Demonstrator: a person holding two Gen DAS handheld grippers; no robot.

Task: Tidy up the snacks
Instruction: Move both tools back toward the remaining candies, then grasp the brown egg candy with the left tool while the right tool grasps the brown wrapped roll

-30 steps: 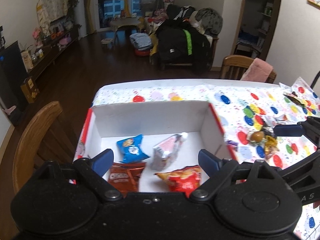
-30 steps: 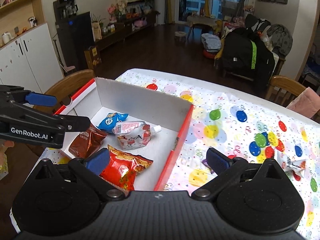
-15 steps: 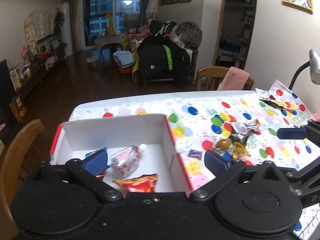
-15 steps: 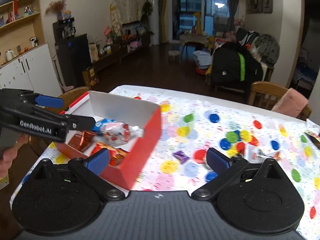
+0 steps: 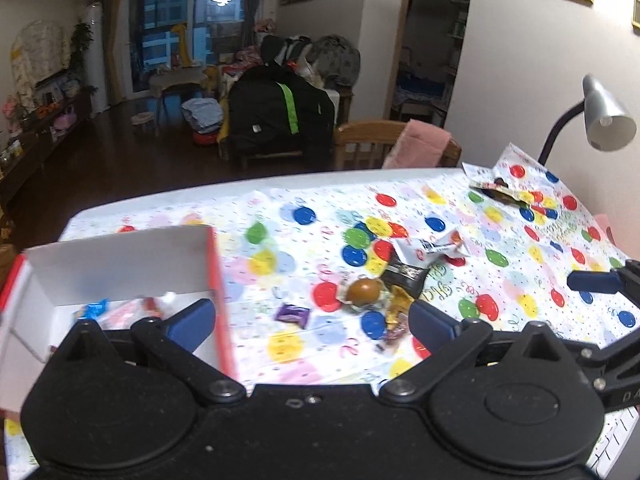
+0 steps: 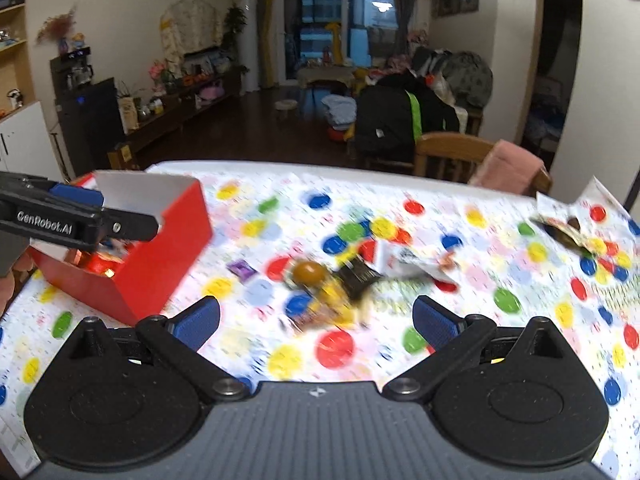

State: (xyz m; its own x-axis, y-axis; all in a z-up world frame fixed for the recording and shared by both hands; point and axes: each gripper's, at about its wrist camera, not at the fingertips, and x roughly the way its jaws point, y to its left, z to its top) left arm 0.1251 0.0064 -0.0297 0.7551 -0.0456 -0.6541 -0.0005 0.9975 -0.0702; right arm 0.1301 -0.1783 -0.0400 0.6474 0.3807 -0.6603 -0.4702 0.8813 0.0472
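On the tablecloth (image 5: 500, 240): one purple candy (image 5: 293, 315), one red box (image 6: 160, 256).

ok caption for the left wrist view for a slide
Open left gripper faces loose snacks on the polka-dot tablecloth, red box at left.

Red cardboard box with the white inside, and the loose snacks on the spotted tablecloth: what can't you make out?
- Red cardboard box: in the left wrist view the left gripper covers its near half, so the snack count is unclear.
- Same box in the right wrist view: its red wall and the other gripper hide the inside.
- Pile of loose snack wrappers: motion blur smears shapes and print.
- White wrapper: print too small to read.
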